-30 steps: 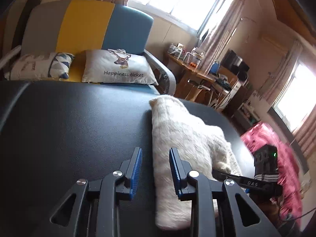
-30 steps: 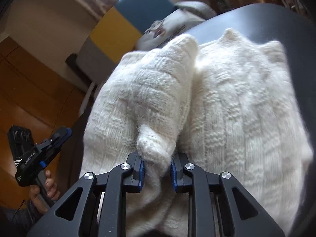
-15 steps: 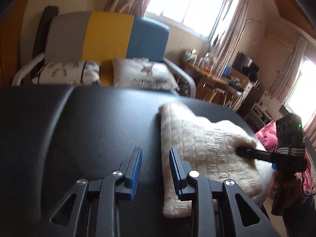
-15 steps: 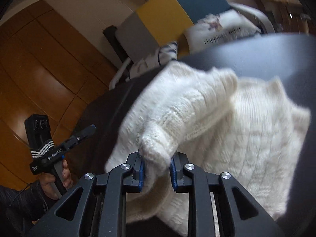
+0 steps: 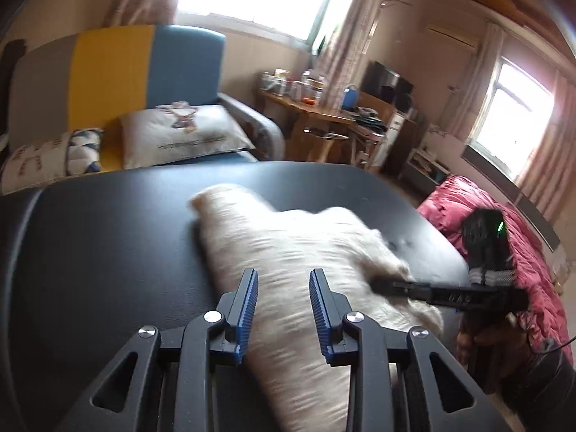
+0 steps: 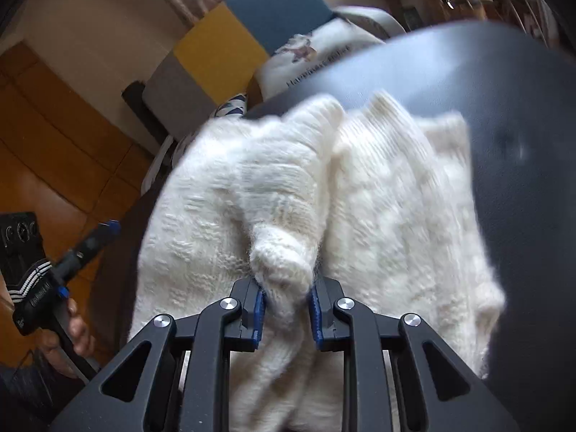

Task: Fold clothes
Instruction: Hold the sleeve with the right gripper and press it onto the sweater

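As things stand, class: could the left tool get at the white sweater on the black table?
Probably yes. The left tool is open, with the white sweater directly ahead on the black table and nothing between. The right tool already pinches another fold, off to the side.

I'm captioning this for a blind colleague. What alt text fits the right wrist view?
The right tongs pinch a bunched fold of a fluffy white knitted sweater lying on a black table. At far left, a hand holds the left tongs.
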A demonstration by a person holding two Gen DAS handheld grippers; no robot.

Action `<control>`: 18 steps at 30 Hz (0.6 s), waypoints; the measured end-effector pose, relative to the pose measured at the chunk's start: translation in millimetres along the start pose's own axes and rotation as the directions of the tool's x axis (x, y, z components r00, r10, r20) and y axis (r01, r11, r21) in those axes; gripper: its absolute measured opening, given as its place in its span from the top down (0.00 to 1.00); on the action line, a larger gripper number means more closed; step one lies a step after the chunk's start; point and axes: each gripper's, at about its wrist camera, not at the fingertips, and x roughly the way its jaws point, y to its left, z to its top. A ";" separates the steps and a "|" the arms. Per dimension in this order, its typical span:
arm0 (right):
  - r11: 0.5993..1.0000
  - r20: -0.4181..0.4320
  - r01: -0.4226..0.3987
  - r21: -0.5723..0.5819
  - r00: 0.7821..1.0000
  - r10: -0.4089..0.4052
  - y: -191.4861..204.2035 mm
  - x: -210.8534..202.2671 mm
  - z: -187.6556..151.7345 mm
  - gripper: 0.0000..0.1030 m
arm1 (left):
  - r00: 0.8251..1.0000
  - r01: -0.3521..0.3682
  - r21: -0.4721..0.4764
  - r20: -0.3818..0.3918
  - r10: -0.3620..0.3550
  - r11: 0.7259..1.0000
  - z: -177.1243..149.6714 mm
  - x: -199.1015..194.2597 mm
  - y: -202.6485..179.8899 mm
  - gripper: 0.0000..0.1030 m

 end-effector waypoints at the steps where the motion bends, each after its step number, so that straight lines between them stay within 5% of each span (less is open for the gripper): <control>1: 1.000 0.014 -0.002 -0.031 1.000 0.002 7.3 -6.0 6.6 0.79 | 1.000 0.007 0.010 0.006 -0.007 1.000 1.2 2.7 -6.0 0.71; 5: 0.992 0.098 0.045 -0.119 0.995 -0.033 17.6 -26.2 30.3 0.79 | 1.000 0.010 0.034 -0.012 -0.010 0.999 7.3 20.8 -21.3 0.71; 8: 0.984 0.008 0.166 -0.058 0.986 -0.166 -21.8 -4.2 17.4 0.79 | 0.995 0.003 0.048 -0.099 0.002 0.999 5.2 45.2 -25.4 0.71; 12: 0.993 0.034 0.031 0.115 0.999 -0.035 -65.3 2.7 -6.9 0.79 | 0.994 -0.008 0.073 -0.105 0.015 0.997 -0.3 52.6 -31.0 0.71; 18: 0.994 -0.020 -0.043 0.104 0.999 0.045 -49.2 13.2 -3.5 0.79 | 0.996 -0.004 0.048 -0.093 0.008 0.999 -2.4 40.7 -27.0 0.71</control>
